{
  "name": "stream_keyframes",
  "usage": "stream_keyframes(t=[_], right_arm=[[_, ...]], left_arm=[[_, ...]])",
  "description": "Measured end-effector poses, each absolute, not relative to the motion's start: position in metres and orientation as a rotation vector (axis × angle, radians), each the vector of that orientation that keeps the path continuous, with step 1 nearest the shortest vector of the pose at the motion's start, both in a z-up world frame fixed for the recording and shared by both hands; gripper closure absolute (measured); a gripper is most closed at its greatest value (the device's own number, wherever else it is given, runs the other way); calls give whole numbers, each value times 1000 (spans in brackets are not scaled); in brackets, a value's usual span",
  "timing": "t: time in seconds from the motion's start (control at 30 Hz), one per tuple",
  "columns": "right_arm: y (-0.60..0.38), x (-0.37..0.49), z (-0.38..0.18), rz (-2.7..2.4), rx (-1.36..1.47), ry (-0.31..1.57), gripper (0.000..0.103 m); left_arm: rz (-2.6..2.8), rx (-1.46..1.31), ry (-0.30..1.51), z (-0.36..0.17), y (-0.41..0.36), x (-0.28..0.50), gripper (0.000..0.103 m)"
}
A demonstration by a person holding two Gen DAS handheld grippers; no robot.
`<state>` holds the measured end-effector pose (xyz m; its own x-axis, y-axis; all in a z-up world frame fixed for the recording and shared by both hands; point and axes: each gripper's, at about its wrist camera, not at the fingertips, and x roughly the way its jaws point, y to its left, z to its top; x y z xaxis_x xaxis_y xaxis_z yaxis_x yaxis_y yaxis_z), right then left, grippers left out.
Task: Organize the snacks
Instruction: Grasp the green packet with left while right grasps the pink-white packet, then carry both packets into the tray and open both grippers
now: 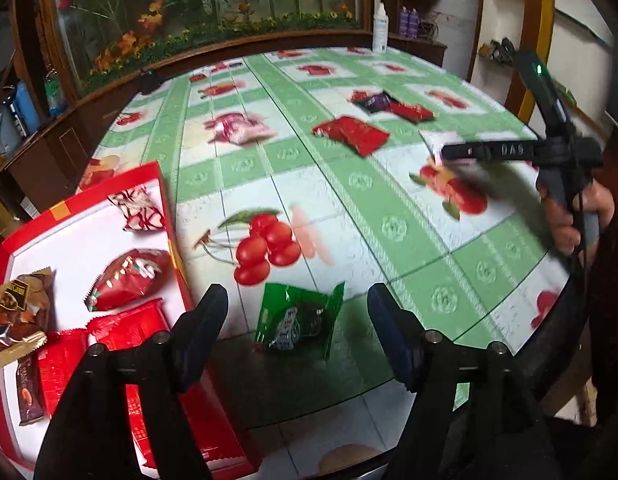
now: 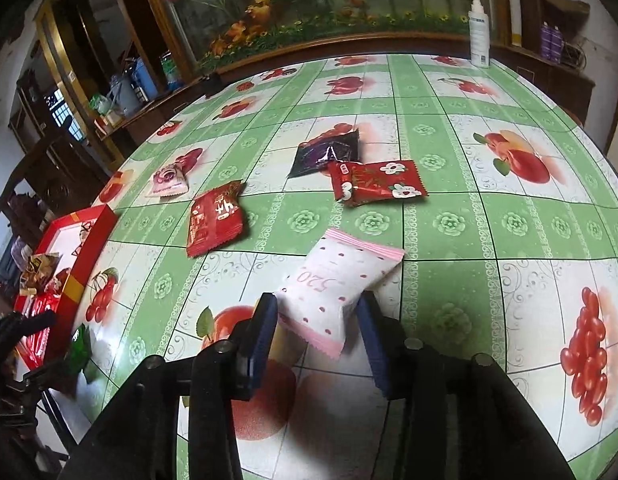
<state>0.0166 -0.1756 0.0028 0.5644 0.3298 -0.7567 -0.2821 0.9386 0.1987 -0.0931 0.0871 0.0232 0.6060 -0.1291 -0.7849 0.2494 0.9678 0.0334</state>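
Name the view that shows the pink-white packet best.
Right wrist: the pink-white packet lies close and sharp, with dots and pink edges clear. The left wrist view shows only a blurred white scrap of it behind the other tool.

Six snack packets (image 2: 341, 286) on the table, one red tray (image 1: 89, 200), one spray bottle (image 2: 479, 32)

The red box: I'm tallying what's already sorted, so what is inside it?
Inside the red box lie a red-and-white candy, a red strawberry-print packet, a brown snack packet and red wrappers. The left gripper's fingers cover the box's near part.
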Motion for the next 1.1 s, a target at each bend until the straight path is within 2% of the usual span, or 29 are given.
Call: stream_keyframes(t=[0.07, 0.13, 0.17, 0.2, 0.23, 0.4, 0.43, 0.5, 0.57, 0.87, 1.1], right_arm=[[-176, 17, 3, 361, 59, 902, 58], [-177, 17, 3, 362, 61, 902, 58], [-177, 17, 2, 362, 62, 901, 58], [-177, 17, 2, 363, 65, 901, 58], [-178, 17, 3, 364, 68, 900, 58], [-181, 19, 2, 368, 94, 897, 59], [-183, 19, 2, 365, 101, 897, 61], [-188, 21, 1, 361, 128, 902, 79], [-190, 22, 1, 363, 148, 903, 82], [-198, 11, 8, 450, 264, 877, 89], [-182, -13, 16, 528, 306, 817, 91]], left_arm=[[-218, 149, 917, 16, 87, -90, 31], [-211, 157, 950, 7, 86, -85, 38], [-205, 178, 930, 8, 85, -87, 47], [-236, 168, 940, 7, 85, -87, 62], [-272, 126, 955, 7, 87, -87, 64], [-267, 129, 928, 6, 82, -90, 69], [-277, 126, 927, 6, 80, -91, 69], [-300, 118, 924, 7, 75, -94, 69], [-325, 108, 924, 8, 70, -96, 69], [-394, 22, 912, 21, 65, -103, 69], [-391, 0, 883, 28, 72, -107, 69]])
